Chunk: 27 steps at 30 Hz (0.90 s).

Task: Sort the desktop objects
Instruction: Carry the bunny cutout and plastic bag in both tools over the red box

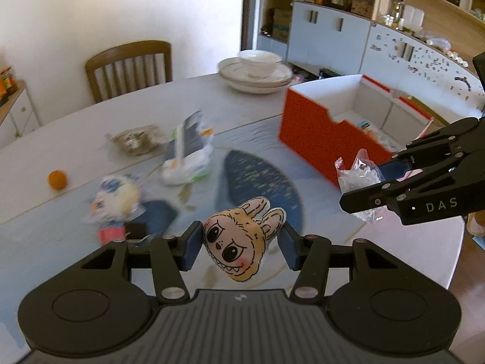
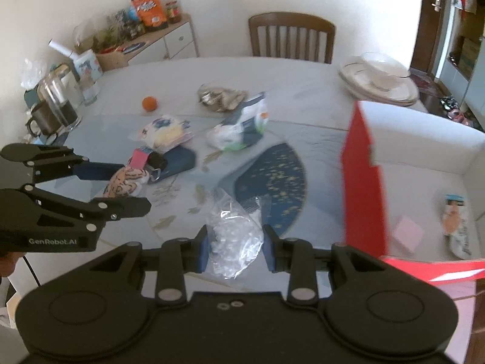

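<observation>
My left gripper point(image 1: 241, 247) is shut on a tan plush monster face toy point(image 1: 239, 242) and holds it above the table; it also shows in the right wrist view point(image 2: 125, 183). My right gripper point(image 2: 238, 247) is shut on a clear crinkly plastic bag point(image 2: 233, 236), just left of the red-and-white storage box point(image 2: 360, 182). In the left wrist view the bag point(image 1: 356, 179) hangs in front of the box point(image 1: 315, 133). A few small items point(image 2: 454, 224) lie inside the box.
On the table lie an orange ball point(image 2: 149, 103), a white-and-green packet point(image 2: 242, 127), a bagged cartoon toy point(image 2: 165, 132), a dark snack bag point(image 2: 221, 95), a navy pouch point(image 2: 175, 160). Stacked plates point(image 1: 256, 72) stand at the back. A glass jar and mug point(image 2: 54, 106) stand left. A chair point(image 1: 130, 66) stands behind.
</observation>
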Tool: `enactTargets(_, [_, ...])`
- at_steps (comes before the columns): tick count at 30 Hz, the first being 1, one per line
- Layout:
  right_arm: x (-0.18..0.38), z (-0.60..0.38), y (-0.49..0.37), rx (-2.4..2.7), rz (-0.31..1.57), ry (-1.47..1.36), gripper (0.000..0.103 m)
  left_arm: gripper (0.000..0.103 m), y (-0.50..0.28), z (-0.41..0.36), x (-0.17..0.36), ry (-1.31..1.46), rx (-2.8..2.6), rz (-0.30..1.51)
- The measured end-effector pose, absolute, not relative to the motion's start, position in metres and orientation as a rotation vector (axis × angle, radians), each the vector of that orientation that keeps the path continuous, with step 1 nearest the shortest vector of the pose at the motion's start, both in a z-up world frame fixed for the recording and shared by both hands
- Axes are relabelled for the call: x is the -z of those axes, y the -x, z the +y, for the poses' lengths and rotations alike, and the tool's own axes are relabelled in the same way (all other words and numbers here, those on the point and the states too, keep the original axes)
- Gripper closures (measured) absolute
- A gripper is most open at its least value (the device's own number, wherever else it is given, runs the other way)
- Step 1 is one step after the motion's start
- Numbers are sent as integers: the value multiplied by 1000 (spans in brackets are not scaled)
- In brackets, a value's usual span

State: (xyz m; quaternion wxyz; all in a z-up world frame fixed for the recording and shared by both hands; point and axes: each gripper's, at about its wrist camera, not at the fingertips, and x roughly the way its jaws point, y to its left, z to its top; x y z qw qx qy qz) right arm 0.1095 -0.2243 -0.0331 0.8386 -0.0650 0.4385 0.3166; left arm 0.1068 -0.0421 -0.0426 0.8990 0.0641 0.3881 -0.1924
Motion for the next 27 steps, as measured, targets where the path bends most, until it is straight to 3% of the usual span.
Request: enactTargets(27, [18,-386,-177,-539,878,41,70,50,-150,-216,12,-250,556,708])
